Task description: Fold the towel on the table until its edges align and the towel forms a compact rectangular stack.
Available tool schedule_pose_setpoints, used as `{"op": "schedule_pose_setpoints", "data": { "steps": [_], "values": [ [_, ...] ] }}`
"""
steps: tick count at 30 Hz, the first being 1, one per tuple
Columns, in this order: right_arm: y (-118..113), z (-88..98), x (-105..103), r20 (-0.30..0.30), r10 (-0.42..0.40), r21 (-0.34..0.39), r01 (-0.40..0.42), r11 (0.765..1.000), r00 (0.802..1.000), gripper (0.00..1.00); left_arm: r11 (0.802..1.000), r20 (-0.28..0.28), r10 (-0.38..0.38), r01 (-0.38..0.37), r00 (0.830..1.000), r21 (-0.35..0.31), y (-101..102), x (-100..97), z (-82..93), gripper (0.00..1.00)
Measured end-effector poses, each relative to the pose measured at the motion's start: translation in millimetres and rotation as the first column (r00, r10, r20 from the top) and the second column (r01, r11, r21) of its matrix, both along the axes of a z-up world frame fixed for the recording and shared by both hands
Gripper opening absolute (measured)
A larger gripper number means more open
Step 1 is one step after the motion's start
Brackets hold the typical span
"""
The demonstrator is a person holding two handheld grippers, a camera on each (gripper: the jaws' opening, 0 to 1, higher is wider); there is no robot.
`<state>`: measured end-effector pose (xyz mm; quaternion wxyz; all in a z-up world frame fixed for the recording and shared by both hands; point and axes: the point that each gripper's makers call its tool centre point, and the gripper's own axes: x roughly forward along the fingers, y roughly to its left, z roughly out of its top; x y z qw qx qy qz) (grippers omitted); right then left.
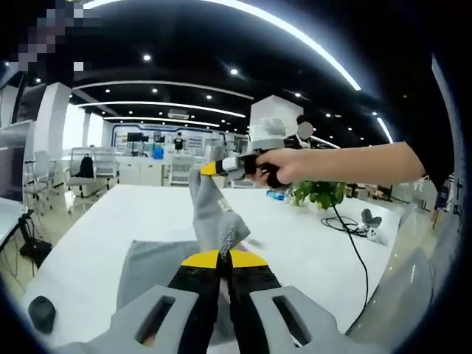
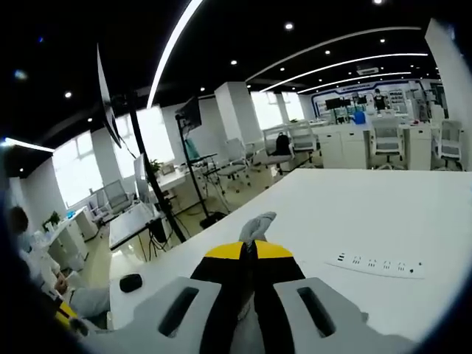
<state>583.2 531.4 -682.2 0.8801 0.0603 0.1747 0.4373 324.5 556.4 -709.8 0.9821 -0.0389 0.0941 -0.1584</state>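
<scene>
A grey towel (image 1: 214, 214) is lifted off the white table (image 1: 110, 221), and its lower part still lies on the tabletop. In the left gripper view my left gripper (image 1: 221, 258) has its yellow-tipped jaws shut on a fold of the towel near its bottom. From there the cloth rises to my right gripper (image 1: 212, 168), held by a hand (image 1: 291, 164) and shut on the towel's upper corner. In the right gripper view my right gripper (image 2: 248, 251) is shut on that towel corner (image 2: 257, 223), which pokes out past the jaws.
A white power strip (image 2: 376, 264) lies on the table (image 2: 369, 214) to the right. A small black object (image 2: 130, 282) sits near the table's edge. A potted plant (image 1: 317, 193), a black cable (image 1: 346, 228) and a white device (image 1: 372, 221) occupy the far right.
</scene>
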Motion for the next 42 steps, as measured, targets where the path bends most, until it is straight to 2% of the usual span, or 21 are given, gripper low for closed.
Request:
{"op": "schedule_pose_setpoints", "data": {
  "steps": [3, 12, 19, 23, 28, 30, 36, 42],
  "values": [
    [8, -4.9, -5, -0.003, 0.006, -0.006, -0.006, 1.000, 1.000, 0.02, 1.000, -0.013, 0.020, -0.021, 1.000, -0.020, 9, -2.8, -7.4, 0.03],
    [42, -47.1, 7, -0.045, 0.001, -0.046, -0.003, 0.999, 0.999, 0.02, 0.994, -0.051, 0.084, -0.087, 0.995, -0.069, 35, -5.6, -35.1, 0.03],
    [64, -73.1, 6, -0.053, 0.007, -0.102, -0.012, 0.995, 0.999, 0.02, 0.989, -0.090, 0.105, -0.114, 0.990, -0.097, 51, -4.4, -59.5, 0.03],
    [80, -94.7, 10, -0.046, 0.011, -0.147, -0.017, 0.989, 0.999, 0.02, 0.984, -0.118, 0.114, -0.129, 0.986, -0.124, 57, -5.4, -75.9, 0.03],
    [99, -117.8, 8, -0.043, 0.011, -0.187, -0.019, 0.982, 0.999, 0.02, 0.975, -0.154, 0.135, -0.159, 0.979, -0.152, 76, -3.8, -109.0, 0.03],
    [104, -126.7, 11, -0.050, 0.000, -0.198, -0.010, 0.980, 0.999, 0.02, 0.970, -0.164, 0.150, -0.177, 0.975, -0.165, 83, -2.8, -114.6, 0.03],
    [116, -136.2, 12, -0.038, -0.011, -0.208, 0.003, 0.978, 0.999, 0.02, 0.953, -0.199, 0.184, -0.225, 0.962, -0.203, 102, 0.8, -133.4, 0.03],
    [127, -150.6, 12, -0.041, -0.030, -0.220, 0.020, 0.975, 0.999, 0.02, 0.941, -0.241, 0.203, -0.257, 0.949, -0.219, 105, -0.2, -143.6, 0.03]
  ]
}}
